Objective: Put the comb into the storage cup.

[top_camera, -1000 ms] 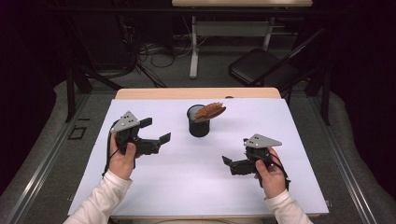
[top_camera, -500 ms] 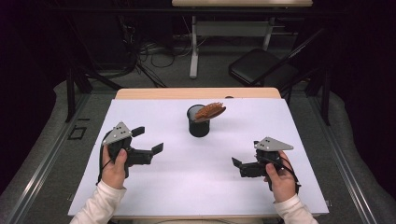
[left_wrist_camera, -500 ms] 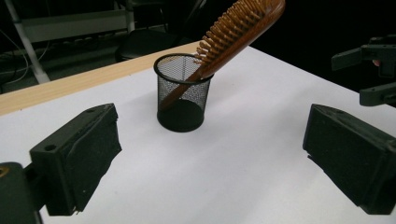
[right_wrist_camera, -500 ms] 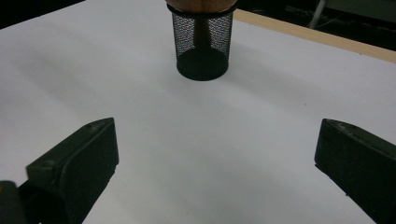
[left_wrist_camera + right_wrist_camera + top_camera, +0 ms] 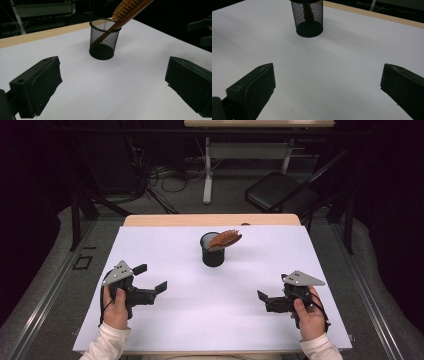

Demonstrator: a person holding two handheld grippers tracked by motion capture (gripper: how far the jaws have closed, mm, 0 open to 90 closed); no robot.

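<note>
High view: a white-topped bench with a wooden far edge in a dark room, a folding chair behind.
A black mesh cup stands mid-bench, a wooden brush leaning out of it. Left gripper, jaws just opened wide, and right gripper, also wide, hold nothing, well apart from it.

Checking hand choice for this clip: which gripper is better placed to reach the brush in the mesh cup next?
Probably left. The left gripper sits slightly closer to the mesh cup, open and aimed at it. The brush leans toward the right gripper, which lies farther back.
</note>
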